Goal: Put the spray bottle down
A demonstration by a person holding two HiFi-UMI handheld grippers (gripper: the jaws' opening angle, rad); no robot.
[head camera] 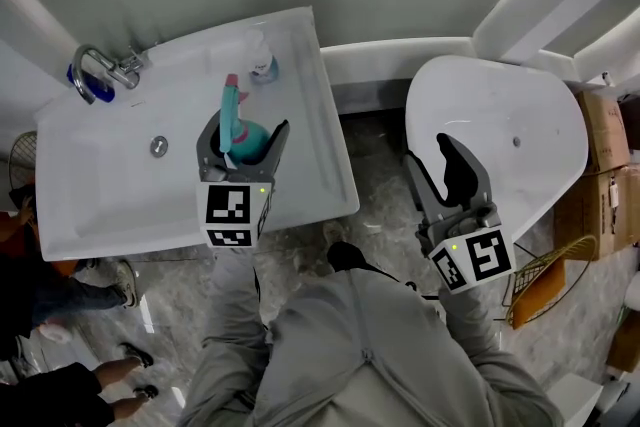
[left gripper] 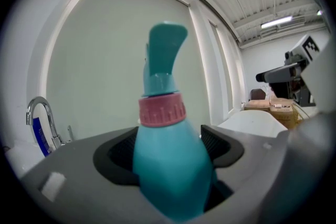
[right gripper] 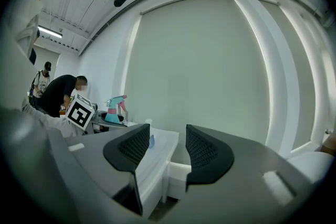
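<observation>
A teal spray bottle with a pink collar stands upright between the jaws of my left gripper, which is shut on its body above the white washbasin. In the left gripper view the spray bottle fills the middle and its trigger head points up. My right gripper hovers open over the white toilet lid, nothing between its jaws. From the right gripper view the spray bottle shows small at the far left, with my right gripper open in the foreground.
A chrome tap sits at the basin's back left, a drain in its bowl, and a small clear bottle on its back rim. Cardboard boxes stand at the right. People's legs show at lower left.
</observation>
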